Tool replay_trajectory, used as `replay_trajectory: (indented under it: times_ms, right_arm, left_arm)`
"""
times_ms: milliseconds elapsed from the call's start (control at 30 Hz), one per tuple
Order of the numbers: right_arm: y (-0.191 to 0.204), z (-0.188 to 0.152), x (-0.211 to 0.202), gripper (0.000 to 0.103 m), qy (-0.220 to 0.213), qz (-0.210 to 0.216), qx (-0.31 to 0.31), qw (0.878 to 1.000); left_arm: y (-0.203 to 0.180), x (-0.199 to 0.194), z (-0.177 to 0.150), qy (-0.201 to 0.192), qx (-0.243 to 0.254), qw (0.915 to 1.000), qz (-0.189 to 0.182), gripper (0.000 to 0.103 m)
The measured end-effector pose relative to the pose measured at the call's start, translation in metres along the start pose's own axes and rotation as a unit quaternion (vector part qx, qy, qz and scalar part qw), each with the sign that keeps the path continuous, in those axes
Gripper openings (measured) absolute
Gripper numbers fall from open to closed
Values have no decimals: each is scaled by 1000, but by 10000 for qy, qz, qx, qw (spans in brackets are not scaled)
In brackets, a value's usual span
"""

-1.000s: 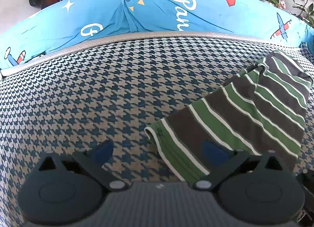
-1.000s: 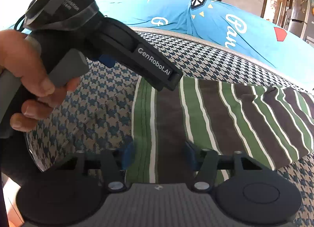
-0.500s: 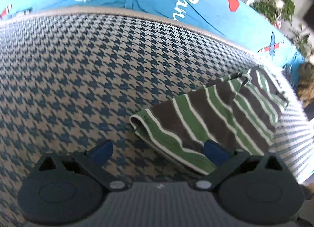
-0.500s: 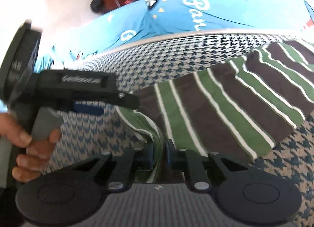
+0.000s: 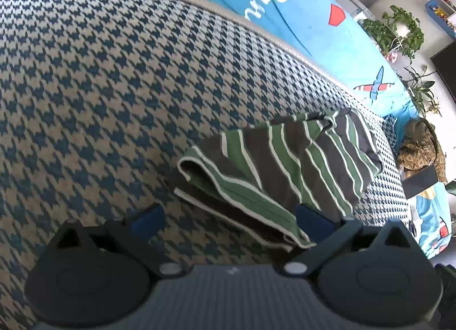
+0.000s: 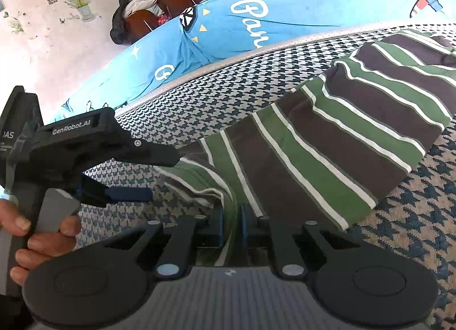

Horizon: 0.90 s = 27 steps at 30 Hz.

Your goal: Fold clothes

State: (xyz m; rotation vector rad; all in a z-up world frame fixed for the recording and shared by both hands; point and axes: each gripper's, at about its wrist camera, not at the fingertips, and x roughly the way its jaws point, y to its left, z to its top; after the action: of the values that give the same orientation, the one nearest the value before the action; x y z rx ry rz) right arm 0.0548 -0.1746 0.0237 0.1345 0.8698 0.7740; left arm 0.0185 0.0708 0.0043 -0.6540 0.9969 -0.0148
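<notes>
Our right gripper [image 6: 231, 224] has its jaws pinched on the near edge of the striped garment [image 6: 327, 142], a green, brown and white piece lying on the houndstooth cover [image 5: 99, 79] of what looks like a bed or sofa. Those jaws have just been closing, with the bunched hem between the pads. Our left gripper [image 5: 228, 216] hovers with its jaws spread wide over the folded corner of the same garment, one blue pad over the cloth and the other over the bare cover, gripping nothing. We see the hand [image 6: 31, 233] that holds it in the right wrist view.

We judge the risk to be a lopsided lift. With only one corner pinched, raising the right side would drag the cloth into a twist and undo the doubled layers near the left gripper. The right pinch also looks shallow, taking a thin bunch of hem, so it may slip free. If we close the left gripper where it hangs, it could catch only the top layer, or snag the cover beneath.
</notes>
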Motion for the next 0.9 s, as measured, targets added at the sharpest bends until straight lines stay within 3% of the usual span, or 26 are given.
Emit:
replay_trajectory:
  times_ms: [200, 400, 633, 700, 733, 867, 900]
  right_arm:
    - [-2, 1, 2, 14, 23, -49, 13, 10000]
    - [-2, 1, 3, 14, 18, -36, 20, 10000]
    - [3, 0, 1, 14, 1, 51, -145, 9999]
    - [6, -1, 0, 14, -10, 53, -239, 9997]
    - [7, -2, 0, 14, -5, 52, -302, 9995]
    - [14, -6, 2, 14, 62, -10, -573, 9983]
    - [16, -7, 3, 15, 75, -34, -669, 9977]
  left_arm:
    - [0, -3, 4, 30, -300, 9989, -346, 103]
    - [0, 4, -1, 372, -384, 9957, -759, 103]
    - [-5, 36, -1, 461, -412, 9954, -735, 103]
    - [-4, 41, 0, 269, -449, 9956, -783, 103]
    - [-5, 42, 1, 168, -426, 9955, -826, 101]
    - [-8, 47, 4, 0, -264, 9977, -631, 66]
    - [-9, 48, 4, -29, -224, 9981, -573, 63]
